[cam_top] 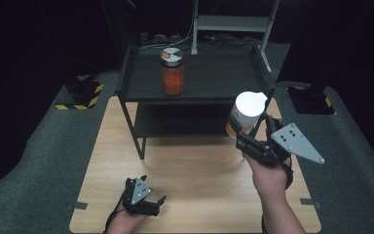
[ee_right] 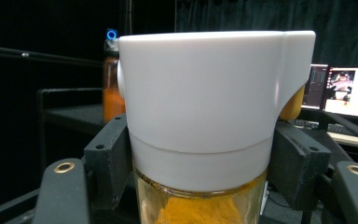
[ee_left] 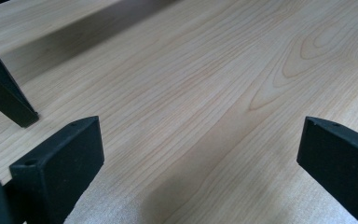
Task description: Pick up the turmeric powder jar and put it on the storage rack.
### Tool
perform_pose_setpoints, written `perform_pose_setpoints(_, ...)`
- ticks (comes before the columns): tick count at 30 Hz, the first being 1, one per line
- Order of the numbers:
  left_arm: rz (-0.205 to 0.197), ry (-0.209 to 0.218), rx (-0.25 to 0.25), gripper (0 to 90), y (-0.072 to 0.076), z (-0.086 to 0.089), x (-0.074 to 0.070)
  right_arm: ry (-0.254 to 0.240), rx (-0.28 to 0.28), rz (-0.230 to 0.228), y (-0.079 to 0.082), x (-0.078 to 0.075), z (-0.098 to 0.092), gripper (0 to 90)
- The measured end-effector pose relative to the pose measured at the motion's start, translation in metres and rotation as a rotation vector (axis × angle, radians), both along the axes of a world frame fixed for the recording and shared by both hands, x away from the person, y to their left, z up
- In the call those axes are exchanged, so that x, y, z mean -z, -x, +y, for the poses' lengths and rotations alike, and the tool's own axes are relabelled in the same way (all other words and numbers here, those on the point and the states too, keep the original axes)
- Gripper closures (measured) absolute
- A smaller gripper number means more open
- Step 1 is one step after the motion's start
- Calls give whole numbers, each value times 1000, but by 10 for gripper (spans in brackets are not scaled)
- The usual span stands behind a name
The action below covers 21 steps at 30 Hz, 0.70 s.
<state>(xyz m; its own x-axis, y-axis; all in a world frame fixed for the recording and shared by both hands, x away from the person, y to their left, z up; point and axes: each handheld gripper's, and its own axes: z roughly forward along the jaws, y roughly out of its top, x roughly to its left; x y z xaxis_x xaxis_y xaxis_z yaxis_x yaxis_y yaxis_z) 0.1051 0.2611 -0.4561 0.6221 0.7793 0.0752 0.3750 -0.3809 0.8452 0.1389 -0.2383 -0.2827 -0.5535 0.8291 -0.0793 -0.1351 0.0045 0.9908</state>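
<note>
Resting at the near left edge of the wooden table (cam_top: 195, 170), the left gripper (cam_top: 143, 197) is held low in the person's left hand (cam_top: 126, 222). Its jaws are seen spread wide in the left gripper view, with bare wood grain between them and nothing gripped. A black shelf leg (ee_left: 4, 98) is noted at the left of that view, planted on the wood.

Farther in and to the right, the right gripper (cam_top: 246, 131) is raised above the table by the right hand (cam_top: 270, 178), a grey three-cornered plate (cam_top: 297, 141) on its top. Its jaws are clamped on a white-lidded jar (cam_top: 248, 112); in the right gripper view the black pads are seen pressed against both sides of the jar just under the white lid (ee_right: 205, 107), where glass and yellow-orange powder (ee_right: 196, 212) show. The jar is thus held off the table, just in front of the near right corner of the black shelf unit (cam_top: 199, 97).

Beyond, on the top shelf and left of centre, a second jar (cam_top: 172, 70) with a metal cap and orange contents is stood upright, well apart from the held one. A lit monitor (ee_right: 342, 91) is recorded at the far right in the right gripper view, against dark curtains.
</note>
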Motion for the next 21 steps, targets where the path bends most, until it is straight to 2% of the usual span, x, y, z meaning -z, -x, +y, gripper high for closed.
perform_pose_setpoints(10, 0, 1, 1, 8, 0, 0, 0, -5, 27, -13, -14, -17, 2, 301)
perform_pose_setpoints(21, 3, 1, 1, 7, -1, 0, 0, -16, 46, -16, -30, -29, 7, 301)
